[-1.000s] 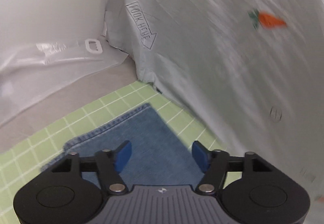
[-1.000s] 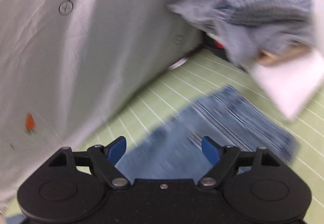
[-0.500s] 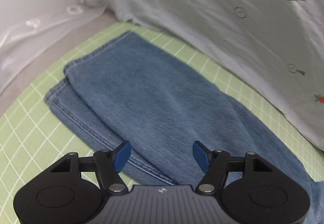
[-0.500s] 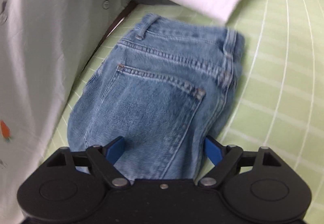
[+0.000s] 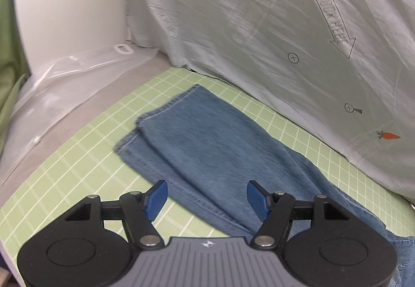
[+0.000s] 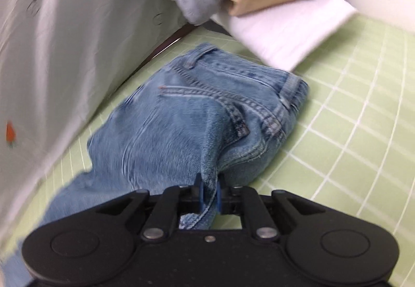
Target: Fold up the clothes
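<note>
Folded blue denim jeans lying along the back edge of the green gridded cutting mat, leg hems toward its left end. Left gripper spread wide above the legs; right gripper pinching a lifted fold near the waistband

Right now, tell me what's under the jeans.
The jeans lie on the green grid mat; the right gripper pinches a fold. Anything beneath the denim is hidden.
</note>
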A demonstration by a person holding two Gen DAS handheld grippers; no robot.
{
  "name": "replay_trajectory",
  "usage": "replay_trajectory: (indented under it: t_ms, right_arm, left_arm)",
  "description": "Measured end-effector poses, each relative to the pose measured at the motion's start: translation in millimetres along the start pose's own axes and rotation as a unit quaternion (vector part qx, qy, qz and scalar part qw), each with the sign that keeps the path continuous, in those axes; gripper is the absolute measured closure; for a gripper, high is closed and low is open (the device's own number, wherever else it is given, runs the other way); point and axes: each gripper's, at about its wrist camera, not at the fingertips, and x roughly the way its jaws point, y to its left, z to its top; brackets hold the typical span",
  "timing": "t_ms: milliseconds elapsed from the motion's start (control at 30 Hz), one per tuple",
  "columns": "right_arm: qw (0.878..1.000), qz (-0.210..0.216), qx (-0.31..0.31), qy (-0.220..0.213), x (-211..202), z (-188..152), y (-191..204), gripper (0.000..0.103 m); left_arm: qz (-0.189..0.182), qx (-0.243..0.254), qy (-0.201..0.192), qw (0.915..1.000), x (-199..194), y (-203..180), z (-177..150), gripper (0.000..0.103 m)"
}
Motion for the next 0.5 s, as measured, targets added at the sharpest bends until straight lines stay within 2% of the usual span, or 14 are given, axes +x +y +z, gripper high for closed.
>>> replay_trajectory:
  t_ms: [33, 67, 133, 233, 300, 400, 500]
  right_arm:
    - [1.000, 0.000, -0.024, -0.005, -3.6, -4.0, 4.2, 0.085]
    - [0.998, -0.005, -0.055, -0.010, -10.0, -9.8, 11.8, 0.071]
    - [0.991, 0.003, -0.128, -0.034, -33.7, -25.3, 32.6, 0.037]
    - [0.969, 0.018, -0.234, -0.071, -76.5, -49.8, 63.2, 0.012]
    - [0.958, 0.030, -0.272, -0.085, -100.3, -64.3, 84.6, 0.006]
    - [0.959, 0.055, -0.268, -0.074, -125.4, -82.0, 111.7, 0.003]
    - [0.962, 0.056, -0.257, -0.068, -140.9, -102.6, 137.7, 0.001]
  left_arm:
    - [-0.003, -0.006, 0.000, 1.0000, -3.5, 5.9, -5.2, 0.034]
    - [-0.006, -0.013, 0.001, 0.9999, -7.0, 11.8, -10.4, 0.034]
    - [-0.015, -0.008, 0.010, 0.9998, -9.2, 20.2, -22.4, 0.034]
    - [-0.029, 0.013, 0.022, 0.9993, -6.2, 33.9, -33.2, 0.034]
    - [-0.042, 0.011, 0.037, 0.9984, 1.9, 45.9, -34.6, 0.034]
    - [-0.061, 0.011, 0.059, 0.9963, 14.1, 62.1, -33.8, 0.034]
    - [-0.074, 0.033, 0.066, 0.9946, 23.1, 71.8, -22.3, 0.034]
